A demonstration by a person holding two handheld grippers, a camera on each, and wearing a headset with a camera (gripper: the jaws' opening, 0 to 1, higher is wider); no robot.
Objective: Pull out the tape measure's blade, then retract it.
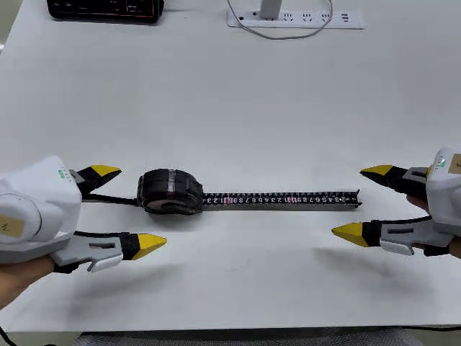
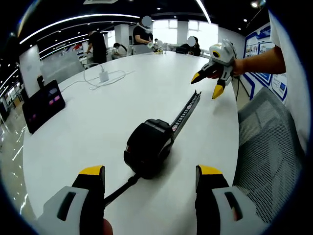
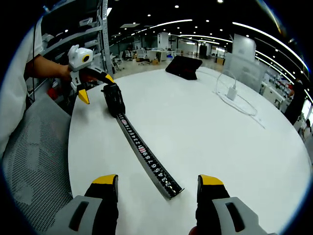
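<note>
Between the yellow tips of the left gripper [image 1: 142,206], whose jaws are standing wide apart and gripping nothing, the tape measure [image 1: 169,192] is sitting on the white table [image 1: 238,108]. Neither tip is touching its black case. Its wrist strap [image 1: 108,198] is trailing back into the gap between those jaws. The blade [image 1: 281,198] is lying drawn out flat on the table, numbers facing up, and running from the case straight toward the right gripper [image 1: 347,202]. The right jaws are likewise standing open and holding nothing. In the right gripper view the blade's end hook [image 3: 173,191] is resting just ahead of the gap between the two tips, clear of both. Well beyond both pairs of jaws, a power strip [image 1: 295,18] is sitting near the far table edge.
</note>
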